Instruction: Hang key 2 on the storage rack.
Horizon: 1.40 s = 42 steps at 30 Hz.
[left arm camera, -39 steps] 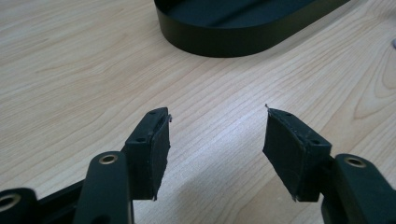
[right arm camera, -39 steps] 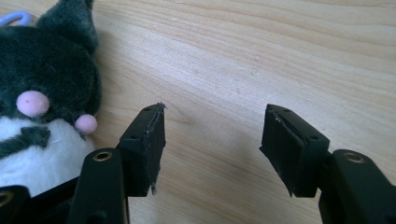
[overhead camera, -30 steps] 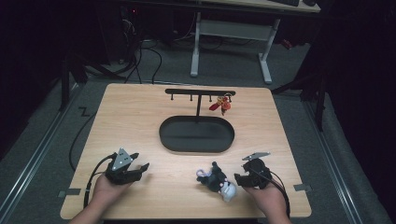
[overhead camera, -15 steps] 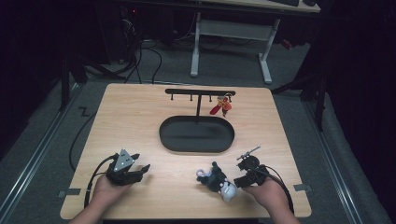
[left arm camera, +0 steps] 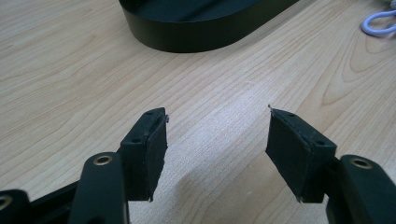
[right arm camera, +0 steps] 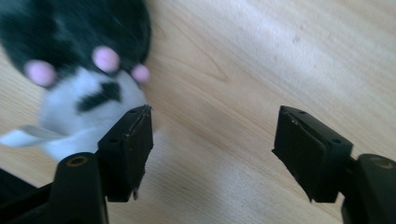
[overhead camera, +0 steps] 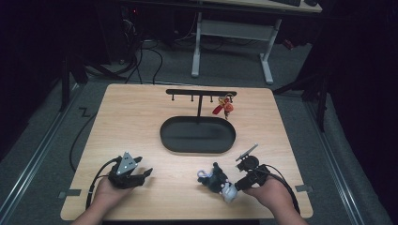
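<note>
A small black-and-white plush toy (overhead camera: 218, 181) with pink spots (right arm camera: 79, 70) and a white loop (overhead camera: 202, 175) lies on the wooden table near its front edge. My right gripper (overhead camera: 236, 185) sits just to its right, low over the table. Its jaws have just been opening and stand open (right arm camera: 215, 112) on bare wood, with the toy beside the left-hand jaw, not between them. My left gripper (overhead camera: 144, 174) rests at the front left, open (left arm camera: 217, 112), with nothing between its pads.
A black oval tray (overhead camera: 197, 146) lies mid-table, and its wall (left arm camera: 196, 37) stands ahead of the left gripper. Behind it is a black hook rack (overhead camera: 201, 93) with a red keychain (overhead camera: 223, 108) hanging from it. Desk legs and cables stand beyond the table.
The right gripper has tilted and shifted slightly next to the plush toy. The toy and the left gripper have stayed in place.
</note>
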### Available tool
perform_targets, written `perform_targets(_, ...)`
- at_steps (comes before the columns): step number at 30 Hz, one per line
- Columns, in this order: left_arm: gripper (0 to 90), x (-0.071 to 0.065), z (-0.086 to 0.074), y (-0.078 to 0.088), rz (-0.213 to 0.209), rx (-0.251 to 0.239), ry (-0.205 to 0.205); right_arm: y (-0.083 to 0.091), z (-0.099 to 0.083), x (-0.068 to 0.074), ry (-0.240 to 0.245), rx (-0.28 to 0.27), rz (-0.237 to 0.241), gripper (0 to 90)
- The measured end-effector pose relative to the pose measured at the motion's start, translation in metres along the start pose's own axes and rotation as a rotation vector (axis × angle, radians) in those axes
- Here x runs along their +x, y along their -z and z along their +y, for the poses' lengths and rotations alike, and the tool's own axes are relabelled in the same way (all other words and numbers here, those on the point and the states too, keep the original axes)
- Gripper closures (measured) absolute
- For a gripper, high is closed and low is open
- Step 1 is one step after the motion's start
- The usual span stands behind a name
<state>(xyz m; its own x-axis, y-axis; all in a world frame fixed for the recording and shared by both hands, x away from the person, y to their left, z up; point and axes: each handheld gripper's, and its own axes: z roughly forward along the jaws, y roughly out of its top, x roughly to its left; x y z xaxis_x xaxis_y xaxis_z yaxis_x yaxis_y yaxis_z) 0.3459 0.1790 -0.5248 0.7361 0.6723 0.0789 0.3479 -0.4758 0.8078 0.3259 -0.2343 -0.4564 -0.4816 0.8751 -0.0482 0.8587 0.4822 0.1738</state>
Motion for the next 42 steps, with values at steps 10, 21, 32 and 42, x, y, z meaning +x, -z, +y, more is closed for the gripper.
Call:
perform_targets(10,38.1,0.000,0.000,0.000,-0.003,-0.004,-0.002,0.027,0.015,0.023,0.036,-0.054,0.046,17.2)
perform_targets(21,38.1,0.001,0.001,0.000,-0.006,-0.006,-0.005,0.018,0.027,0.046,0.075,-0.036,0.079,16.3)
perform_targets(32,38.1,0.001,0.001,0.000,-0.009,-0.002,-0.006,-0.005,0.027,0.056,0.120,0.019,0.081,20.3)
perform_targets(42,38.1,0.001,0.001,-0.001,-0.013,0.004,-0.008,-0.024,0.021,0.056,0.143,0.057,0.087,28.8)
